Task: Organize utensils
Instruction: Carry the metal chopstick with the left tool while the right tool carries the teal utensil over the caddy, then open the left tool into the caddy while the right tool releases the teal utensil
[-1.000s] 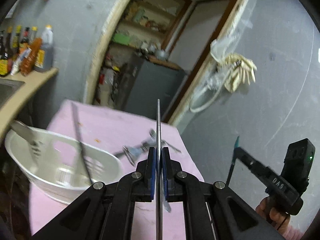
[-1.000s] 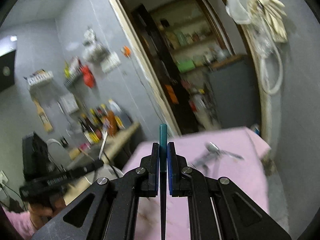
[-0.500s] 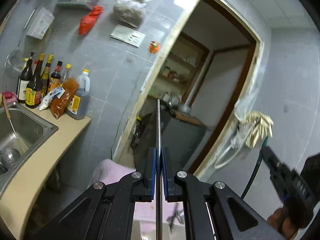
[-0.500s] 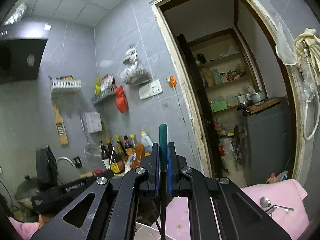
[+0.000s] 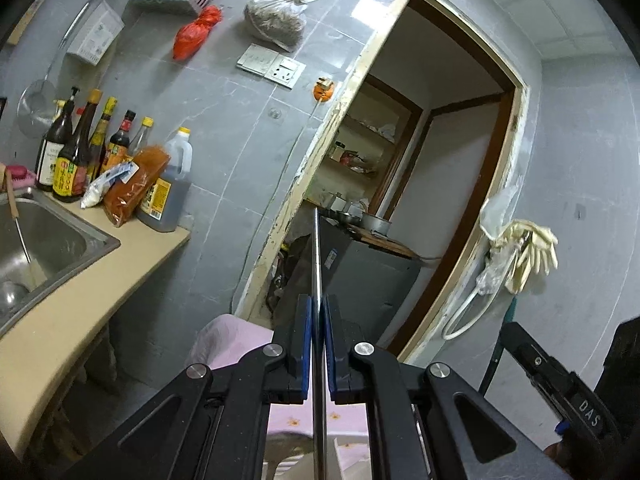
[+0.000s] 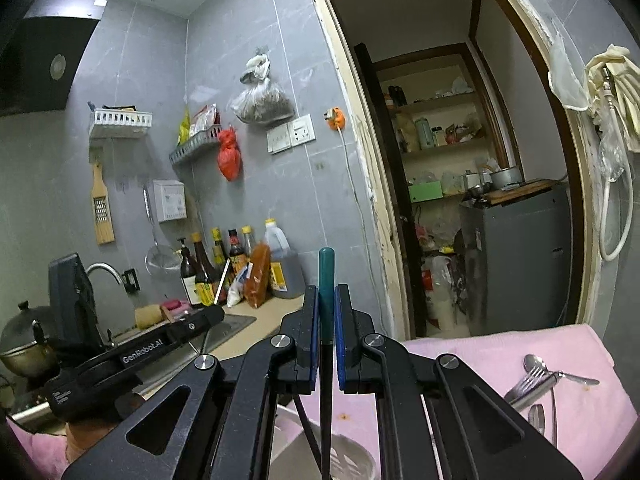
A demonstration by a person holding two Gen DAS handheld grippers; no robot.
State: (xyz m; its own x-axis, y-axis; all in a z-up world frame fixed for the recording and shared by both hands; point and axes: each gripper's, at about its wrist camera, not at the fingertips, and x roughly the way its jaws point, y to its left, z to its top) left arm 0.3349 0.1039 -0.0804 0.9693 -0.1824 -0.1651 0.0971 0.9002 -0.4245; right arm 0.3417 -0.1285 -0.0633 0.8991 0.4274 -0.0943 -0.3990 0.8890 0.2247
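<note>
Left wrist view: left tool (image 5: pixel 316 344) clamps a thin metal utensil handle (image 5: pixel 317 256); right tool (image 6: pixel 326 336) clamps a green-handled utensil (image 6: pixel 326 276), spoons (image 6: pixel 536 364) lying far right.

Pink tablecloth (image 6: pixel 500 354), teal utensil handle (image 6: pixel 326 280)

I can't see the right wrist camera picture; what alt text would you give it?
The right gripper is shut on a green-handled utensil standing upright above a white basket on a pink tablecloth. A spoon and fork lie at right; at left, the left gripper, bottles and a sink counter.
</note>
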